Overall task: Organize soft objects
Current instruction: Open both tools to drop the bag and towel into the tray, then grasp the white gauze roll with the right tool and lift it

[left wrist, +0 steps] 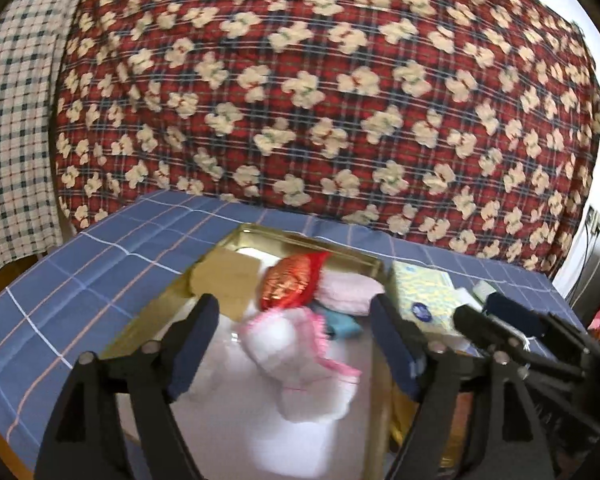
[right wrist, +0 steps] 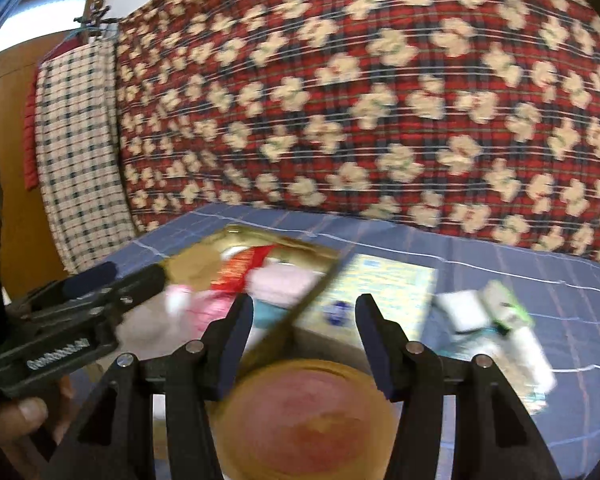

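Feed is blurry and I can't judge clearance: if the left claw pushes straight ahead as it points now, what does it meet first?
Most likely the white-and-pink frilly cloth lying in the gold tin, centred between the open left claw fingers; the red pouch lies just beyond. Depth is uncertain.

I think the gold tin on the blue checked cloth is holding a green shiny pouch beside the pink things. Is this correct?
Not quite: the shiny pouch is red, not green. The left wrist view shows it in the gold tin on the blue checked cloth, beside the pink things.

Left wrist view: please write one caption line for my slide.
Open left gripper above a gold tin holding a red pouch and pink-white soft items.
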`<state>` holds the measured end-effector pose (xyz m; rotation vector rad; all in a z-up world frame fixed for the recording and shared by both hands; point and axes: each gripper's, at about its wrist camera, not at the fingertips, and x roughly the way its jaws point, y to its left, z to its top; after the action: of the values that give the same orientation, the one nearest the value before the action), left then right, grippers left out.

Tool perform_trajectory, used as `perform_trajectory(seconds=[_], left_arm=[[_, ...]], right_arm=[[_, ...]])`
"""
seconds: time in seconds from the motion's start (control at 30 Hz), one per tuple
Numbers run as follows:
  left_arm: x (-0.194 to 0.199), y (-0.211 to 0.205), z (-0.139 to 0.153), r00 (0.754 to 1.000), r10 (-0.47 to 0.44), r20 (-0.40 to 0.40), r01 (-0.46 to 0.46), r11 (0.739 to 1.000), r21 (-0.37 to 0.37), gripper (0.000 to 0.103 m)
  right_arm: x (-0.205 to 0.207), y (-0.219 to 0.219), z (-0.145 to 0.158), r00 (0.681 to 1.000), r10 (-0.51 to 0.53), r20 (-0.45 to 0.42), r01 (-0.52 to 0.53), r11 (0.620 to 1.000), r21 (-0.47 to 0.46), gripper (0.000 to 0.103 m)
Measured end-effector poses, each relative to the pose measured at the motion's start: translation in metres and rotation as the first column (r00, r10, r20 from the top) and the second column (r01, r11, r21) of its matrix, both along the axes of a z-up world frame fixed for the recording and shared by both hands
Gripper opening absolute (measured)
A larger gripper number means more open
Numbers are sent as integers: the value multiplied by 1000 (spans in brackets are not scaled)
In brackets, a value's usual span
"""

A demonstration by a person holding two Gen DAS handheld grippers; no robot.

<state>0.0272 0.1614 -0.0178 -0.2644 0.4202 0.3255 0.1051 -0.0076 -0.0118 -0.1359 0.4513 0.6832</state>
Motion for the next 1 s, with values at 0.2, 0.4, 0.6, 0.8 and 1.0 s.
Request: perform_trajectory(seconds=[0.2, 0.4, 0.6, 0.8, 1.0], left_arm=[[8, -38, 9, 997, -71, 20, 71, 997, 29, 89], [30, -93, 16, 987, -160, 15, 158, 984, 84, 99], [63, -128, 17, 980, -199, -27, 201, 978, 63, 101], [95, -156, 15, 979, -195, -68, 198, 979, 50, 101], [120, -180, 9, 975, -195, -102, 203, 977, 70, 101]], right_arm=[[36, -78, -5, 981, -193, -10, 193, 981, 2, 56], [77, -140, -12, 937, -340, -78, 341, 940, 1, 56], [108, -162, -28, 928, -341, -151, 338, 940, -49, 56], [132, -166, -44, 921, -293, -256, 284, 956, -71, 56], [143, -157, -53, 913, -256, -318, 232, 966, -112, 56]])
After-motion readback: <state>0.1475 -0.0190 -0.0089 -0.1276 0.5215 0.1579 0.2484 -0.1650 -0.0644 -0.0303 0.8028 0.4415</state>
